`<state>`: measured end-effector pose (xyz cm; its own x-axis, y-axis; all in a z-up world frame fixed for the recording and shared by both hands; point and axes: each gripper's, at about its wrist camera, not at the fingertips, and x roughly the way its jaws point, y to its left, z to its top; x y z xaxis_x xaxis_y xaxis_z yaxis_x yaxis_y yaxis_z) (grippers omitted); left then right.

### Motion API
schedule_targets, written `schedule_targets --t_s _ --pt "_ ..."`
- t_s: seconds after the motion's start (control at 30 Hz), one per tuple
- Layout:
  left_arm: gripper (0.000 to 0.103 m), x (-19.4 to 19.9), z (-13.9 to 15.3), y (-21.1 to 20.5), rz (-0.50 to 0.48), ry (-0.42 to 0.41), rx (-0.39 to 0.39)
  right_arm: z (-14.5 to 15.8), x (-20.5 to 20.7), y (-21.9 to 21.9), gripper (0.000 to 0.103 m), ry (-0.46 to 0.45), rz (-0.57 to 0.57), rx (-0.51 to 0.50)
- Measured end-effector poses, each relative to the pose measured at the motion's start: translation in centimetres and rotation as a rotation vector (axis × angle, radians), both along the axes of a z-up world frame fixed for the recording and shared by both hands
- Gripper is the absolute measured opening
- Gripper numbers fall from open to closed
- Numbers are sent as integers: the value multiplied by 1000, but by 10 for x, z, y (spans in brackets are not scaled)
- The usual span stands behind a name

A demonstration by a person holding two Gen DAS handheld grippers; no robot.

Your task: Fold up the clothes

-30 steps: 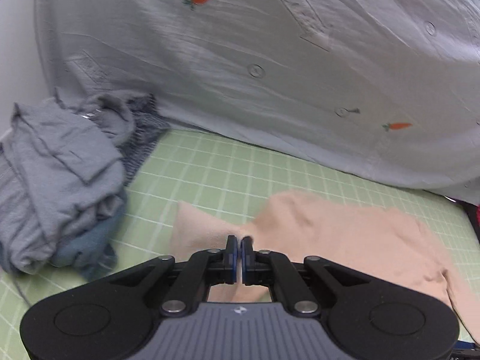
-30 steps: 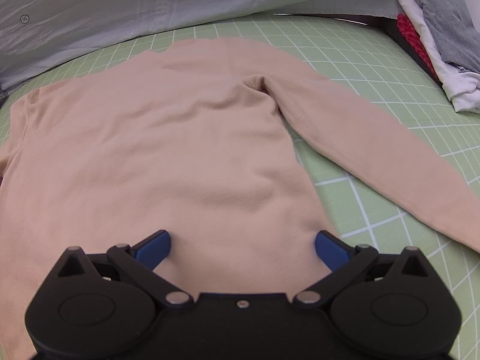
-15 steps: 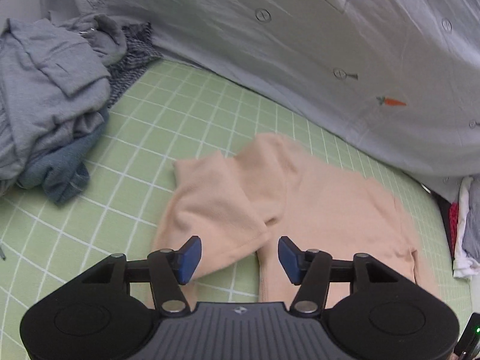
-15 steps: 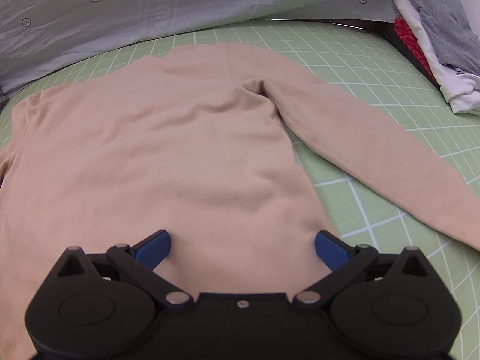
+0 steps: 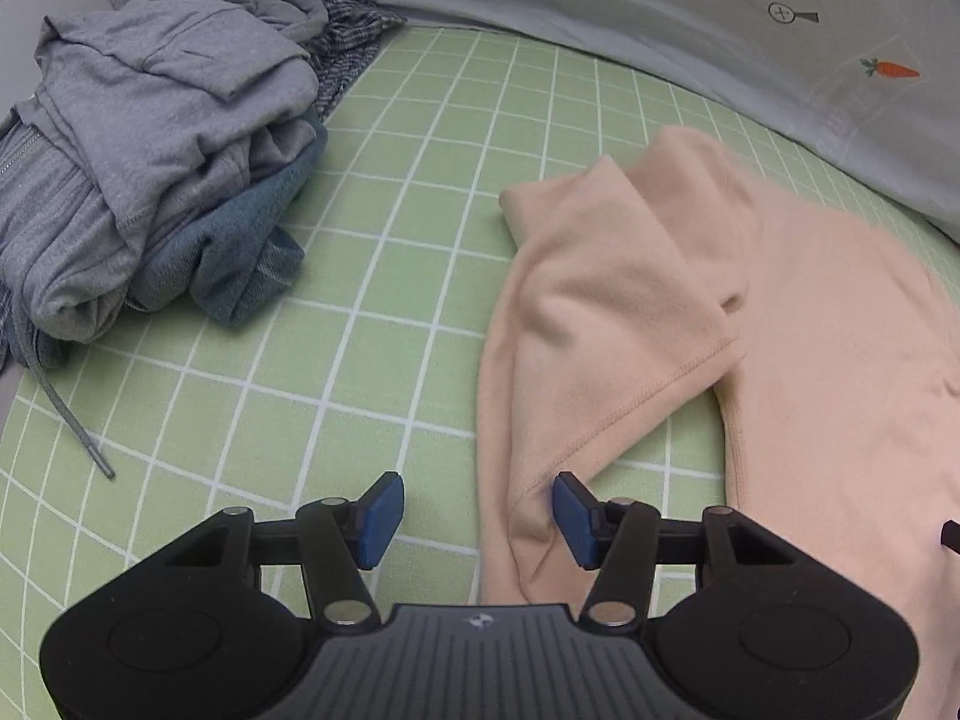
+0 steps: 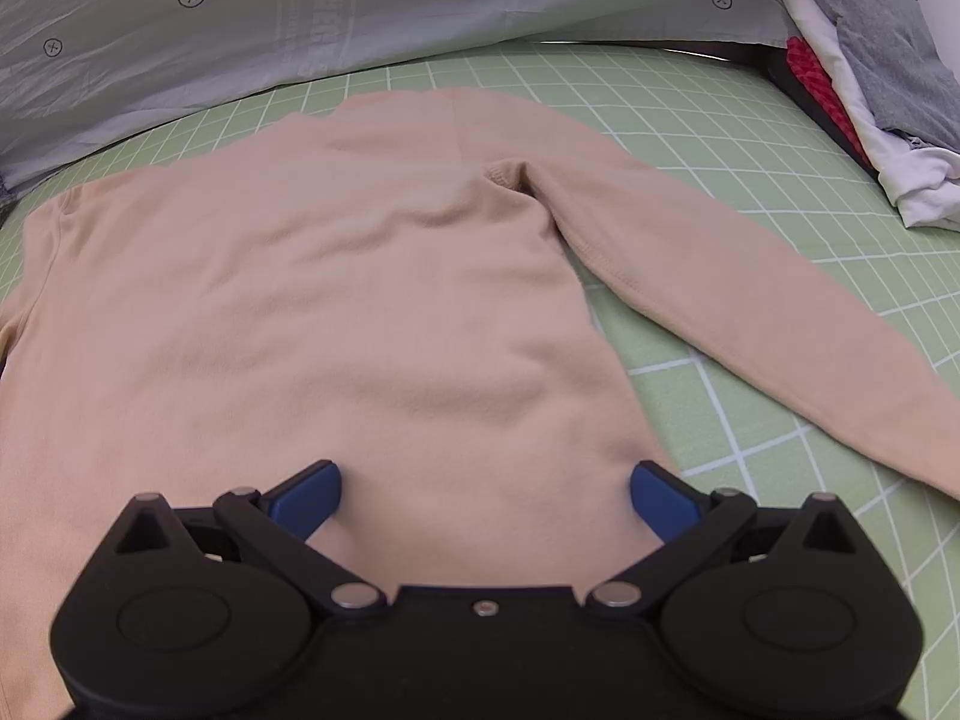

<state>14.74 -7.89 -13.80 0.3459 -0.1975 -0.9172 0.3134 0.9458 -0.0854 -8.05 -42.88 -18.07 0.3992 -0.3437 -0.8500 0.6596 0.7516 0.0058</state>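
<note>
Sweater (image 6: 336, 324) spread flat on the green grid mat (image 5: 384, 276), both grippers hovering at its near edge.

Peach sweater lies front-down across the mat in the right wrist view, one long sleeve (image 6: 750, 294) stretched out to the right; in the left wrist view its other sleeve (image 5: 606, 300) is folded back over itself beside the body; left gripper (image 5: 477, 519) has its jaws about half spread and closing slightly — the sleeve's lower edge sits between them, against the right-hand blue pad, not pinched; right gripper (image 6: 483, 495) is spread wide over the hem, gripping nothing; a heap of grey clothes (image 5: 144, 150) lies well apart at the mat's left, a small stack of folded garments (image 6: 864, 78) at its far right; a pale printed sheet (image 6: 300, 18) hangs behind.
</note>
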Motion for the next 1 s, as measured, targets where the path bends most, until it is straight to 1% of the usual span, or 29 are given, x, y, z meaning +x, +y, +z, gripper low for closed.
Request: schedule_targets --t_s 0.17,0.27,0.33,0.43,0.5,0.57,0.77,0.9,0.93,0.97,1.0 --pt "54 -10 0 1 -16 7 -19 0 1 1 103 -1 0 -1" --pt "54 -18 7 11 8 -8 -34 0 -1 1 103 -9 2 -8" --pt "50 -23 11 18 25 -18 -43 0 -3 2 103 -14 2 -14" --pt "49 -28 19 29 71 -33 -26 0 -3 3 103 -18 -2 -19" --pt "49 -30 21 33 84 -41 -13 0 -3 4 103 -19 -4 -20" --pt "48 -34 14 30 64 -46 -10 0 -3 5 103 -24 -4 -24" --pt "48 -52 -3 13 -37 -67 32 -2 -7 7 103 -42 -18 -44" --pt "48 -58 -13 3 -93 -67 34 -2 -7 9 103 -44 -36 -48" --pt "47 -57 -14 2 -108 -69 33 -2 -7 10 103 -44 -41 -48" --pt "42 -57 -14 1 -123 -71 30 -2 -7 10 103 -44 -46 -49" --pt "21 -56 -13 1 -145 -57 4 -2 -7 11 103 -44 -51 -49"
